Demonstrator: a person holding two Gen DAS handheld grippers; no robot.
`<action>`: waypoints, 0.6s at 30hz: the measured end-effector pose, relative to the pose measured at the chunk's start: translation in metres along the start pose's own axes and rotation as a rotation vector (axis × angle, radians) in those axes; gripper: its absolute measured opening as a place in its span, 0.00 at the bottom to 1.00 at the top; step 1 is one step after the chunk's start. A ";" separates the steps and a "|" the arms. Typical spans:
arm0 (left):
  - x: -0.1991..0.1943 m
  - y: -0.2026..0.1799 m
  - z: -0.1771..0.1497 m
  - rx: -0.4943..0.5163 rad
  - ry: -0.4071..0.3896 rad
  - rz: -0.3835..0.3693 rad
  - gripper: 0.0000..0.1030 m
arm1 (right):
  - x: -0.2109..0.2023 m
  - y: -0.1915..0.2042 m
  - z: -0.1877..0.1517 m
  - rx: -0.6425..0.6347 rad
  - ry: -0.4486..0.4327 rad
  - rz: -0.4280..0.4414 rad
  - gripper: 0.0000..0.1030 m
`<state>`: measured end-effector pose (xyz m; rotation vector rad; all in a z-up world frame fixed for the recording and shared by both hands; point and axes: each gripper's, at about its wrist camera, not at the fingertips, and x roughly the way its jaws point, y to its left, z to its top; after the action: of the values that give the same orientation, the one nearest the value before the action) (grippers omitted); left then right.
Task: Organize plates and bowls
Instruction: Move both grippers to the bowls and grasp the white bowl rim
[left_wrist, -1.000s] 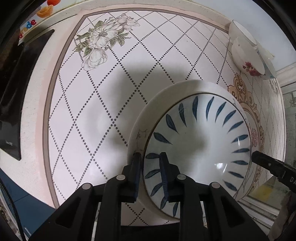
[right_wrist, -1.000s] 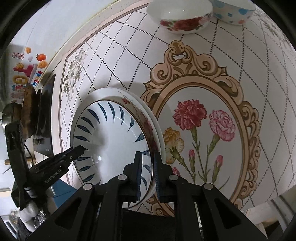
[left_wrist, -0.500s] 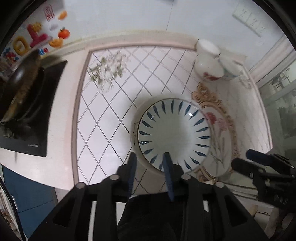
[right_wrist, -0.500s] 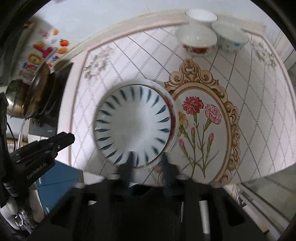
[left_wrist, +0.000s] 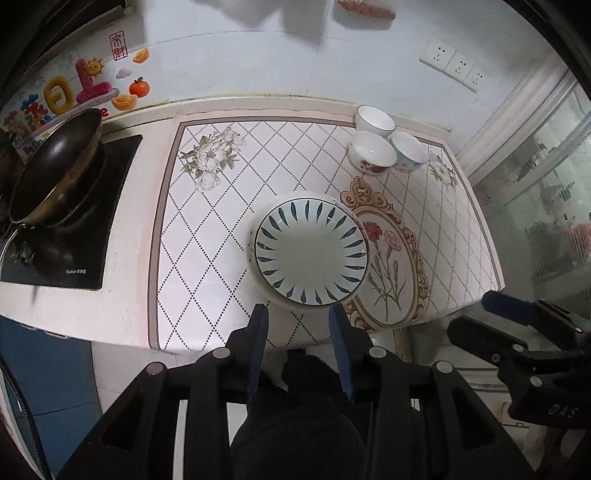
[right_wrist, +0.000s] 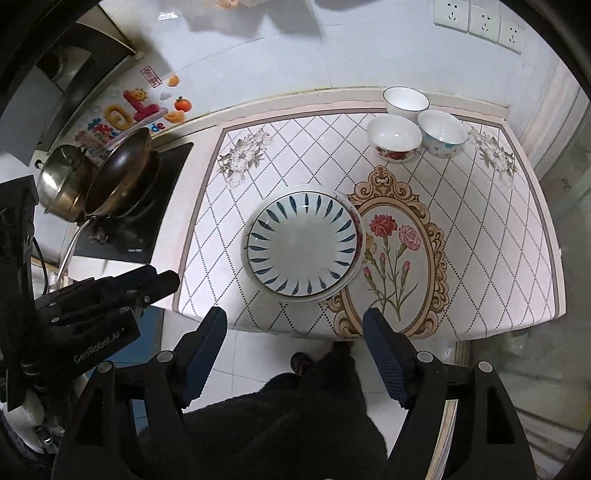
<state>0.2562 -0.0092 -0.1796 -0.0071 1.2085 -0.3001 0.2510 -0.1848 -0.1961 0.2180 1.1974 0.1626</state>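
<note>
- We are judging the plates (left_wrist: 312, 251) stiff, glazed, slippery and breakable; the rim is the place to pinch.
- They are lying stacked mid-table, nearer the front edge; three bowls (right_wrist: 394, 138) are clustered at the far right corner.
- Our left tool (left_wrist: 297, 350) and right tool (right_wrist: 295, 354) are hovering off that front edge, jaws opening and holding nothing.

The leaf-rimmed plate (right_wrist: 302, 246) sits on what seems another plate (right_wrist: 356, 221), three bowls (right_wrist: 394, 139) behind it.

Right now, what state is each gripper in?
Left gripper: jaws opening, nothing between them.
Right gripper: jaws opening wide, nothing between them.
</note>
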 end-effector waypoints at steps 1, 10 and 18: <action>-0.003 -0.001 0.000 -0.002 -0.004 0.003 0.31 | 0.000 -0.002 -0.001 0.001 0.002 0.007 0.76; 0.036 -0.028 0.053 -0.089 -0.023 0.006 0.49 | 0.026 -0.071 0.042 0.072 0.018 0.105 0.77; 0.129 -0.088 0.172 -0.160 -0.004 -0.008 0.49 | 0.076 -0.183 0.121 0.188 -0.001 0.095 0.77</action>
<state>0.4359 -0.1497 -0.2222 -0.1511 1.2260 -0.2097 0.3933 -0.3539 -0.2688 0.4406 1.2023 0.1328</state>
